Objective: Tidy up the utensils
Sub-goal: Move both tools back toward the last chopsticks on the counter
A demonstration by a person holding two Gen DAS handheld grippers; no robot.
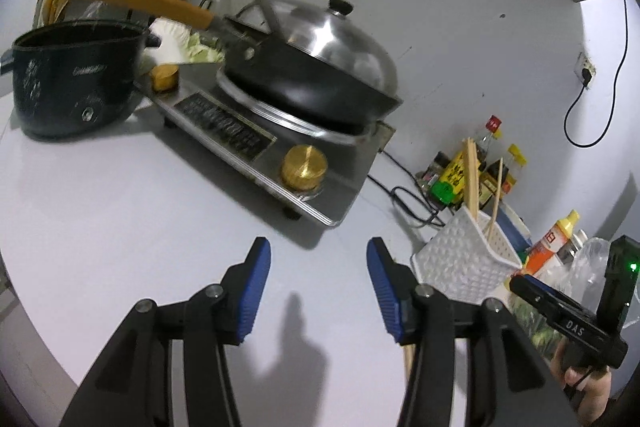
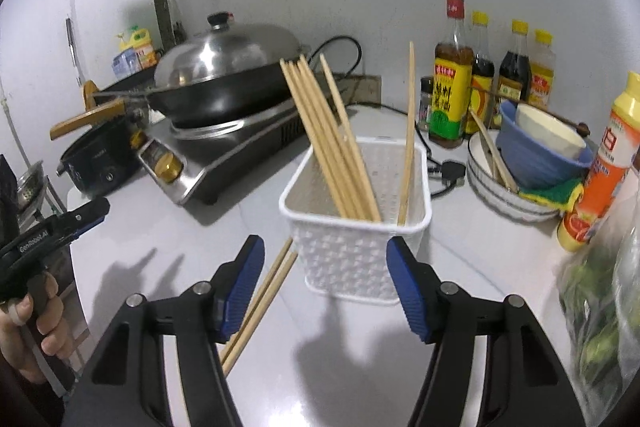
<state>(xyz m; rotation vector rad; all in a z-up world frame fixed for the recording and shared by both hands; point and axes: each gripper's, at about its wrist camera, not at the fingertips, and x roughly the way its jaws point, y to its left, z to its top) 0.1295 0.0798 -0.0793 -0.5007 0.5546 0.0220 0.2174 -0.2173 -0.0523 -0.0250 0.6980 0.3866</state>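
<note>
Our right hand-held gripper (image 2: 325, 287) hangs released, nothing between its fingers, just before the white basket (image 2: 356, 251) on the bench (image 2: 132, 239). We see chopsticks (image 2: 336, 147) leaning inside the basket and two loose chopsticks (image 2: 266, 301) lying beside it. Our left hand-held gripper (image 1: 319, 285) is released too, over bare bench near the stove (image 1: 256, 147).

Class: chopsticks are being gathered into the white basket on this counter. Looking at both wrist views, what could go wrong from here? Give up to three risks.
1. The white basket looks light and the chopsticks in it lean tall to one side; a nudge from the open right tool could tip it.
2. The two loose chopsticks lie flat on the counter, so they may slip or roll when pinched.
3. The stacked bowls sit close to the basket and could get knocked.
</note>
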